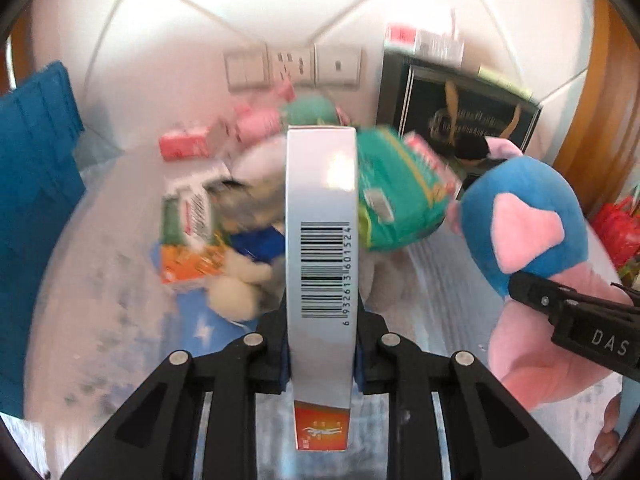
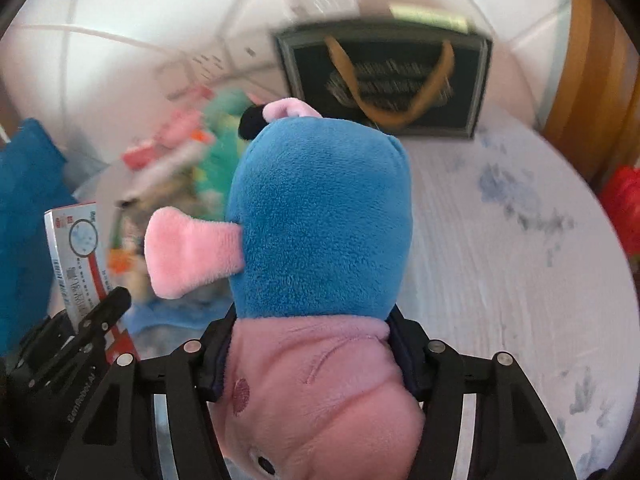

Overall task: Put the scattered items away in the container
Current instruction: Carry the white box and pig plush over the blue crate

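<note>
My left gripper (image 1: 320, 360) is shut on a white box with a barcode (image 1: 321, 216), held upright above the table. My right gripper (image 2: 312, 344) is shut on a pink and blue plush pig (image 2: 320, 216), gripped at the neck with its body pointing away. The pig (image 1: 524, 224) and the right gripper (image 1: 576, 320) show at the right of the left wrist view. The box (image 2: 76, 252) and left gripper (image 2: 80, 332) show at the left of the right wrist view. A blue container (image 1: 32, 200) stands at the far left. Scattered items lie beyond: a green pack (image 1: 400, 196), an orange box (image 1: 188, 264), pink boxes (image 1: 184, 142).
A black gift bag (image 2: 384, 80) with orange handles stands against the back wall. The table has a white cloth with blue print (image 2: 520, 260). Wall sockets (image 1: 292, 66) are behind the pile. A red bag (image 1: 620, 232) is off the right edge.
</note>
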`<state>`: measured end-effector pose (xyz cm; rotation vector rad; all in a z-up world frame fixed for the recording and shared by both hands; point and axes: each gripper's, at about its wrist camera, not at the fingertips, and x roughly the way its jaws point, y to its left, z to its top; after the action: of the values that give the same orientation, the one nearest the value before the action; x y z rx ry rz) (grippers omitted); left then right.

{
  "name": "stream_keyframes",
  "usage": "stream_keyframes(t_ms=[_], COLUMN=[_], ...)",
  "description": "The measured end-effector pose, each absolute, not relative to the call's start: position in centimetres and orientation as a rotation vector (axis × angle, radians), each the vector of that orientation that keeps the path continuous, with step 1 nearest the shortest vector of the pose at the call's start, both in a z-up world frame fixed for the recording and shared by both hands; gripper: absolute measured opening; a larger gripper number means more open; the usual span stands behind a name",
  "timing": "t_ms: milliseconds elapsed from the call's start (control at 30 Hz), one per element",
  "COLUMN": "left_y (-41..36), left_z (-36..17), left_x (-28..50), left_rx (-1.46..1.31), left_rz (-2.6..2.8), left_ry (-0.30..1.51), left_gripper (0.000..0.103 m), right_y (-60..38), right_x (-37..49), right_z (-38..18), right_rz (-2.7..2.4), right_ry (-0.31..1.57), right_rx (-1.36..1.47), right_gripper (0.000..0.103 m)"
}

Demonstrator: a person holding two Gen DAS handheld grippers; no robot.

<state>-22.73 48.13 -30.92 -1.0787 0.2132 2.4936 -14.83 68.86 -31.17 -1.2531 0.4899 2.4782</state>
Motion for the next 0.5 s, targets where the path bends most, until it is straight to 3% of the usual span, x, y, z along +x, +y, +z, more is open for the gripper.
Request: stream_keyframes(t_ms=[500], left_y=[27.6], left_z=[-16.3], left_x=[-19.3], left_rx=[-0.753], left_rz=[2.668], left_ry=[0.198], left_gripper=[0.022], right_y=[47.7], right_x=[-14.9], right_z=[-16.0], right_rz=[2.732], right_ry=[0.343], right_rx=[-0.97], right_gripper=[0.062])
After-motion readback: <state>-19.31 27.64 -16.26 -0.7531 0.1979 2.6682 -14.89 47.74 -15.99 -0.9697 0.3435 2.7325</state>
